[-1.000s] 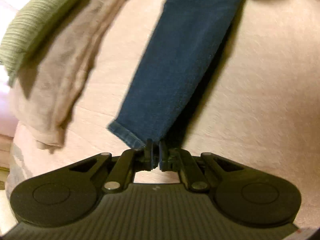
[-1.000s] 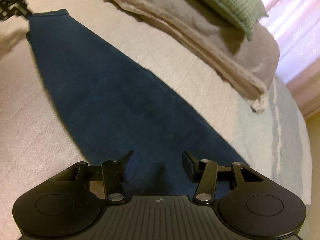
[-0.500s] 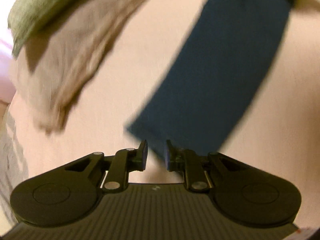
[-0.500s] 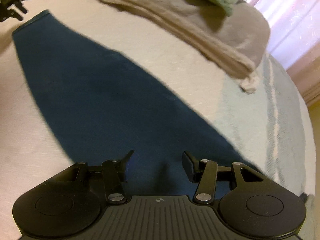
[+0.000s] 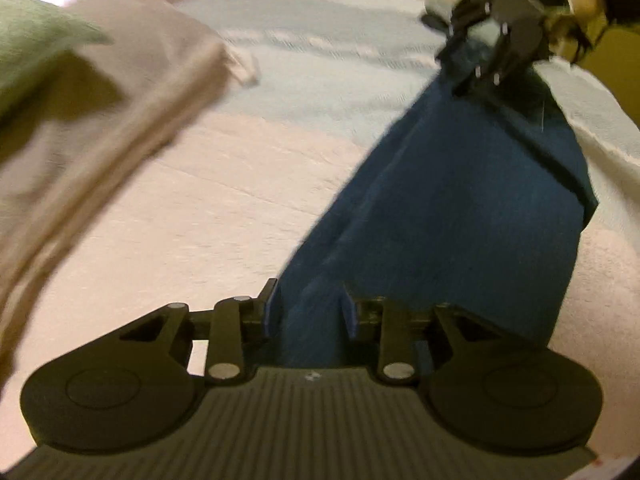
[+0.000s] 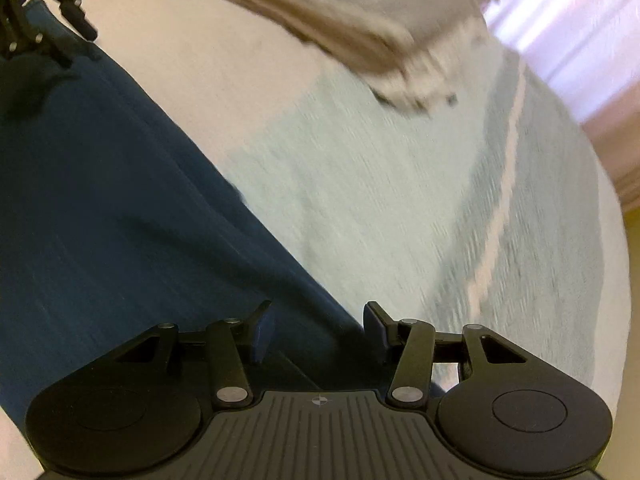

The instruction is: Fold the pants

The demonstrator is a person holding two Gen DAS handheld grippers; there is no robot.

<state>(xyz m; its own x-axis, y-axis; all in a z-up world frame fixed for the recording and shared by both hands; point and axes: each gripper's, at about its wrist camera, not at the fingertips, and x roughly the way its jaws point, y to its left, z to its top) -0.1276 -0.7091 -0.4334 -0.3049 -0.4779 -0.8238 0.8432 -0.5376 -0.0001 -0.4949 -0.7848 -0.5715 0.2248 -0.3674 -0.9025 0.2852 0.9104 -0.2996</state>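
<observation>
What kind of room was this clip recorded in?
Most likely a bedroom. The pants lie on a bed with a textured cover, a folded blanket and a green pillow sit at one side, and pink curtains hang beyond it.

Your two wrist cameras sit low and close over the pale quilted bedspread (image 5: 224,216), facing each other along the dark blue denim pants (image 5: 460,200) (image 6: 100,200), which both views share.

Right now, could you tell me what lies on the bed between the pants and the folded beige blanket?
Nothing: in the left wrist view only bare bedspread separates the pants from the blanket. The right wrist view agrees.
</observation>
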